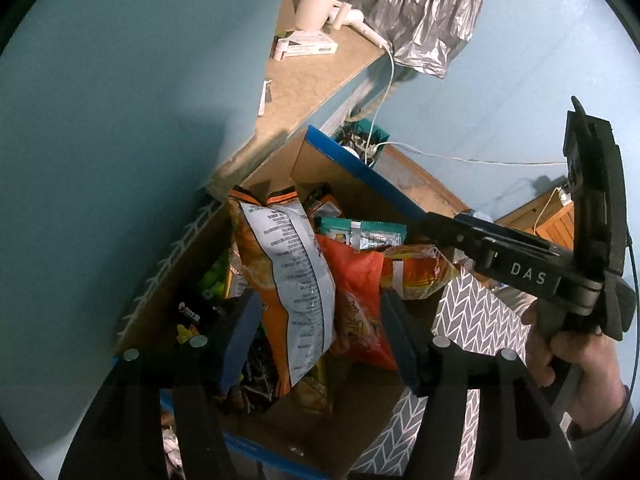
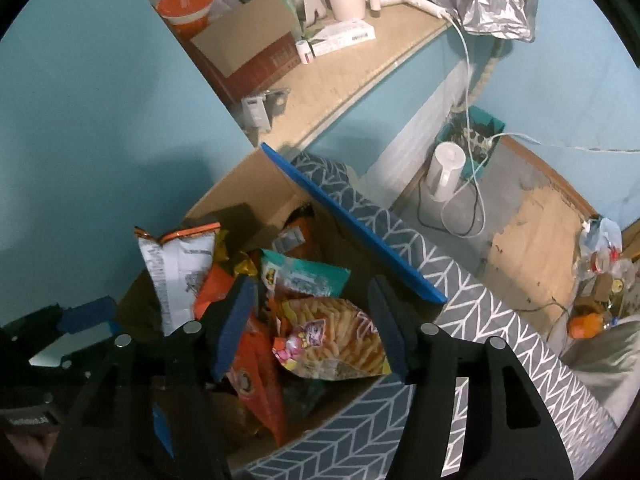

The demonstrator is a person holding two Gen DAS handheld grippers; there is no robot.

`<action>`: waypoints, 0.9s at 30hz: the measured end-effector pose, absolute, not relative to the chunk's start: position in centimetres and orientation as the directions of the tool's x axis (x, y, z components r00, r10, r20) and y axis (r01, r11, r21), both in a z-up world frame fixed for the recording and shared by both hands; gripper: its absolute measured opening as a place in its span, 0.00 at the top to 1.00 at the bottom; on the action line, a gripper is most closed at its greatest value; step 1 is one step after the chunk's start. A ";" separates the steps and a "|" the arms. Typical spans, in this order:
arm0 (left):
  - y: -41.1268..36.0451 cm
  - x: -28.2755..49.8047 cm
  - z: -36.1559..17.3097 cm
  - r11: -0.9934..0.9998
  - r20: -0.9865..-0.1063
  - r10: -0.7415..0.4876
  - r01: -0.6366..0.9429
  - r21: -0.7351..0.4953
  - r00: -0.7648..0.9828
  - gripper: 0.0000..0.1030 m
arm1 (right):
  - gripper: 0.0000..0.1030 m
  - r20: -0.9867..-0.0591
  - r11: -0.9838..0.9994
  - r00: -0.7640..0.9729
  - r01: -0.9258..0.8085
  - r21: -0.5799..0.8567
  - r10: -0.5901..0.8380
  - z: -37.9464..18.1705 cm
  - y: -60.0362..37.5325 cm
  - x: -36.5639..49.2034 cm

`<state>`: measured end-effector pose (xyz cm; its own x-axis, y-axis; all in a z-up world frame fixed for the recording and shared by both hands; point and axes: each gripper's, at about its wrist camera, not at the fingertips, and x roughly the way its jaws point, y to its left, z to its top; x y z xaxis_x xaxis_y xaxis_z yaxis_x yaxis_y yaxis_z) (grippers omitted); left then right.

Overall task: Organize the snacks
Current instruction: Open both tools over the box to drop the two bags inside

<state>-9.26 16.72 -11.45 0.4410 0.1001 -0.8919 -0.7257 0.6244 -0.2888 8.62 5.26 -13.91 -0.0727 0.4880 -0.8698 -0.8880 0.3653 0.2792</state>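
Note:
An open cardboard box (image 1: 356, 160) with a blue edge holds several snack bags. My left gripper (image 1: 320, 336) hangs over it, open, its blue pads on either side of an upright orange chip bag (image 1: 296, 280) with a white printed back and a red-orange bag (image 1: 360, 304), without pressing on them. My right gripper (image 2: 312, 326) is also open above the box (image 2: 352, 232), over a yellow bag of stick snacks (image 2: 340, 340) and a teal packet (image 2: 308, 276). In the left wrist view the right gripper (image 1: 580, 240) shows at the right, held by a hand (image 1: 576, 356).
The box rests on a grey chevron-patterned cover (image 2: 480, 320). A blue wall is close on the left. Behind is a wooden shelf (image 2: 352, 76) with a mug, cartons and an orange bowl. On the floor stand a white appliance (image 2: 444, 172), cables and clutter at the right.

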 end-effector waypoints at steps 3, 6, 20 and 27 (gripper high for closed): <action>16.6 -9.6 -10.8 0.628 -0.885 0.112 -0.722 -0.289 0.452 0.39 | 0.40 -0.870 0.370 -0.070 -0.887 0.278 0.487 -13.3 5.2 8.5; 16.3 -9.9 -10.0 0.631 -0.879 0.117 -0.718 -0.294 0.462 0.39 | 0.40 -0.873 0.376 -0.049 -0.889 0.260 0.486 -12.4 4.7 8.1; 13.7 -10.9 -4.4 0.693 -0.838 0.180 -0.671 -0.264 0.515 0.26 | 0.31 -0.857 0.394 0.126 -0.914 0.095 0.499 -6.5 1.3 5.1; 12.7 -11.6 -1.6 0.721 -0.821 0.207 -0.651 -0.239 0.532 0.21 | 0.30 -0.842 0.430 0.168 -0.899 0.082 0.512 -4.4 -0.8 4.5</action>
